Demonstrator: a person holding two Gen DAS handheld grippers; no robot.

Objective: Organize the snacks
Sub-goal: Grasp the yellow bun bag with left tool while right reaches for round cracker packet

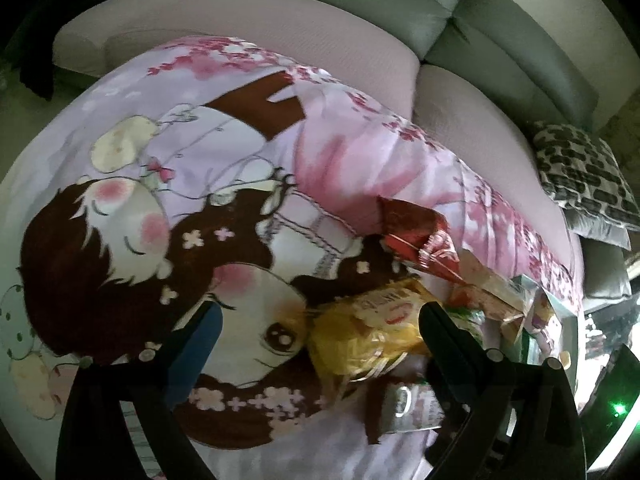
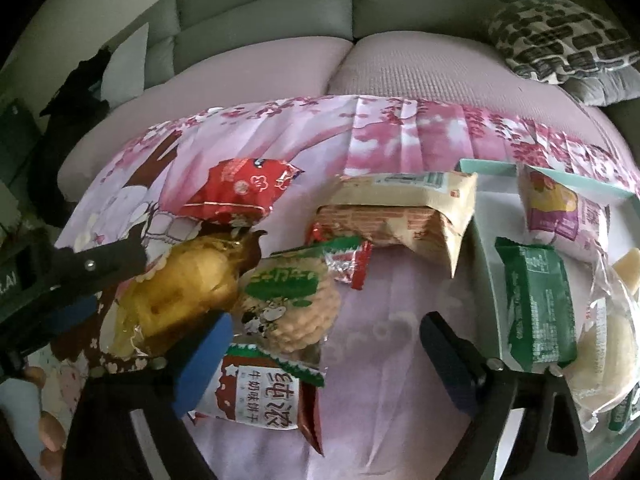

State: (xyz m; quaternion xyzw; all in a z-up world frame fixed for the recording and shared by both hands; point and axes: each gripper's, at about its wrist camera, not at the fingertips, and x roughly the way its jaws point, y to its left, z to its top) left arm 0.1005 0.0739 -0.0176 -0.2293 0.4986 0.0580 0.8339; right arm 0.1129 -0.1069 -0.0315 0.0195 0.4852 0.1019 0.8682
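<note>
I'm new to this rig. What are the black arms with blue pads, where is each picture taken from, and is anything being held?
There is no robot here. A person holds a two-finger gripper in each hand, each with a fisheye camera looking along its fingers. One picture looks from the left gripper, the other from the right gripper. Snacks lie on a printed cloth over a sofa: a yellow packet, a red packet and a round cracker packet. A green packet sits in the tray. Both jaws stand open and hold nothing.

Yellow snack pkt [image 2: 180, 304] flat on cloth, round rice-cracker pkt [image 2: 292, 308] beside, green pkt [image 2: 538, 304] in tray [image 2: 486, 208]
</note>
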